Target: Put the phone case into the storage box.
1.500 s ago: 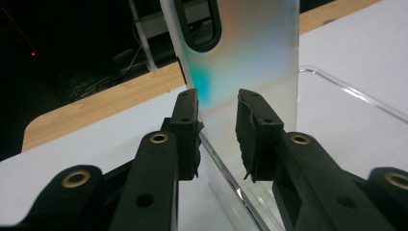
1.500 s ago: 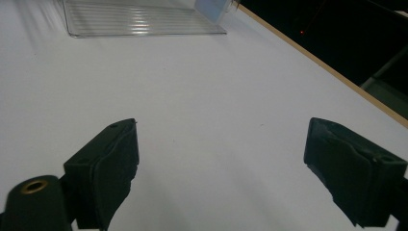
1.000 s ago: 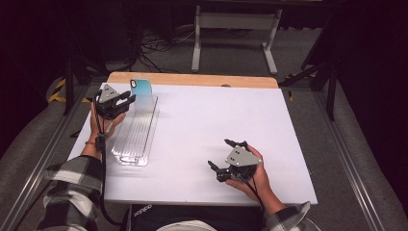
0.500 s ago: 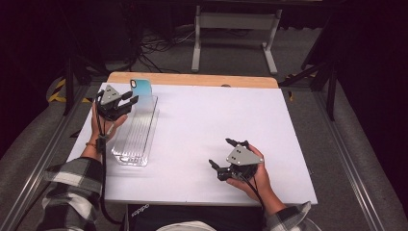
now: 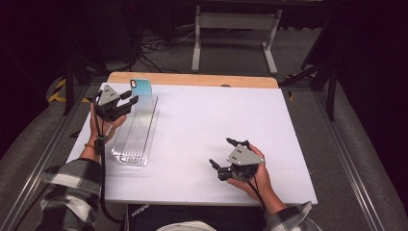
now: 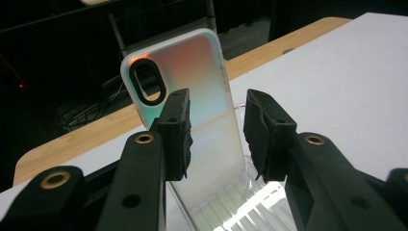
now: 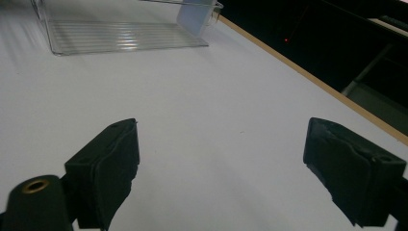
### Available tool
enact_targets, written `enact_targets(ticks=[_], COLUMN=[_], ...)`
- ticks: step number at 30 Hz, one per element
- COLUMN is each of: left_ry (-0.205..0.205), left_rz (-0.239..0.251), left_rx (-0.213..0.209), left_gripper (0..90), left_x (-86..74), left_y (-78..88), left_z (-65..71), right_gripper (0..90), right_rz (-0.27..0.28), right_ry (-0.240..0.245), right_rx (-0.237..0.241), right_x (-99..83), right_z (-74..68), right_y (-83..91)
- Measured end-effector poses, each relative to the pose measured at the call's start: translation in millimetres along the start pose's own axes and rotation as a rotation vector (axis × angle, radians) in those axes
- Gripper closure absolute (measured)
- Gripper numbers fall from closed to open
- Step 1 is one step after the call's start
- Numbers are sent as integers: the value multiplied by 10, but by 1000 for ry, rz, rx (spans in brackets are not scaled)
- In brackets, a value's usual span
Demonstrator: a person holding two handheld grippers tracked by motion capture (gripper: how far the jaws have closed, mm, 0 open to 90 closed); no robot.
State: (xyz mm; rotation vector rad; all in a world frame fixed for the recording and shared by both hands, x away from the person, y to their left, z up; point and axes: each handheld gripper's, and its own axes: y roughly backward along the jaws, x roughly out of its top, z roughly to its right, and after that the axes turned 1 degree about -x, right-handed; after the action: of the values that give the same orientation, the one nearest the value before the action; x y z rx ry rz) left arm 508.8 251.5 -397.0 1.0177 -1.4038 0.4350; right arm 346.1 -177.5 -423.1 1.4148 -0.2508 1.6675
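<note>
Dark floor surrounds the white table [image 5: 202, 139]. Since a second ago the left gripper [image 5: 126, 102] barely moved: open jaws wait just before the phone case [image 6: 192, 110], upright at the rack's [image 5: 137, 132] 12 o'clock end. Right gripper [image 5: 230, 153] rests open at 5 o'clock.

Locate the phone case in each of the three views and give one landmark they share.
High view: the phone case stands upper left, at the far end of the clear rack.
Left gripper view: centre, behind the open jaws.
Right gripper view: top, right of centre.
Shared landmark: the clear rack.
</note>
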Motion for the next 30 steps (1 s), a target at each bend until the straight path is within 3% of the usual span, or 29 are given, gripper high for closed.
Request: enact_targets(ticks=[24,30], left_ry=[-33,-42], left_rz=[91,91], left_rx=[-40,-45], left_gripper=[561,558], left_x=[158,164], left_y=[381,406], left_z=[200,241], right_gripper=[133,133], right_rz=[20,20], right_ry=[-14,-14], right_rx=[-15,-11], right_x=[22,31], right_z=[45,45], right_y=[33,32])
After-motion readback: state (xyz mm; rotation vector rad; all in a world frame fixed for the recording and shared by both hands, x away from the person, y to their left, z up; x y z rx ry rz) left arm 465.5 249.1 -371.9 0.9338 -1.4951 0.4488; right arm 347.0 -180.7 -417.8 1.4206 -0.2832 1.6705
